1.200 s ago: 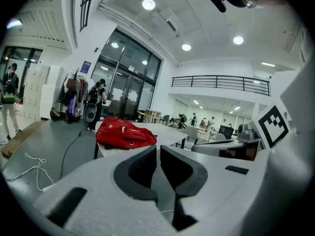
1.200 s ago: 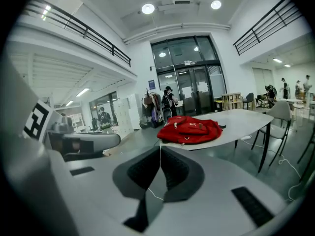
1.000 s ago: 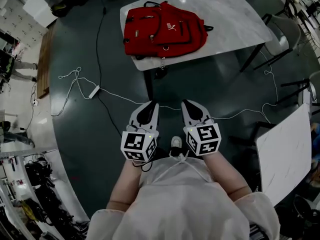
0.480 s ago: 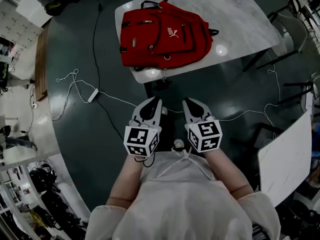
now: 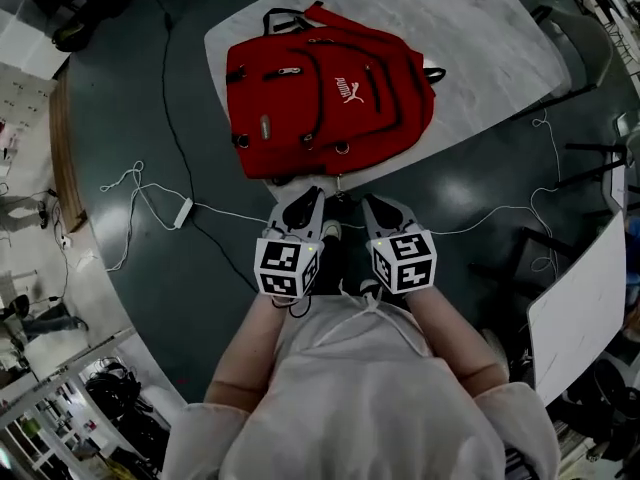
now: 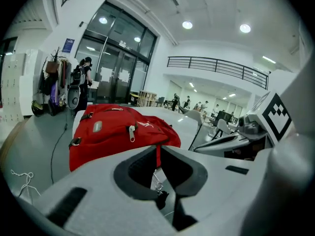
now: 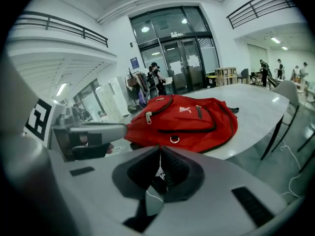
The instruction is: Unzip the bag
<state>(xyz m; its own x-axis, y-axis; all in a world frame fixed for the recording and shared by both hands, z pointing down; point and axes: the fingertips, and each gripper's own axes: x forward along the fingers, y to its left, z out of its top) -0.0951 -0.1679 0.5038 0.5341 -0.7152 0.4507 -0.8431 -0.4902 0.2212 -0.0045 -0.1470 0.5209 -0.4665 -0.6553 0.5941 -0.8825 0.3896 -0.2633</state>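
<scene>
A red backpack (image 5: 325,93) lies flat on a white marble table (image 5: 480,28), zips closed as far as I can see. My left gripper (image 5: 310,198) and right gripper (image 5: 373,204) hover side by side just short of the table's near edge, below the bag's bottom. Both are shut with nothing between the jaws. In the left gripper view the backpack (image 6: 113,132) lies ahead, a silver zip pull (image 6: 131,132) on top, beyond my left gripper (image 6: 158,147). The right gripper view shows the backpack (image 7: 192,119) ahead of my right gripper (image 7: 160,150).
A white cable and power strip (image 5: 183,211) lie on the dark floor at the left. A chair (image 5: 575,38) stands at the table's right end, and a white panel (image 5: 590,308) at the far right. People stand by glass doors (image 7: 156,77) far behind.
The person has stepped toward the table. Both grippers, still shut and side by side, now sit close to the backpack's near edge, and the bag looks larger.
</scene>
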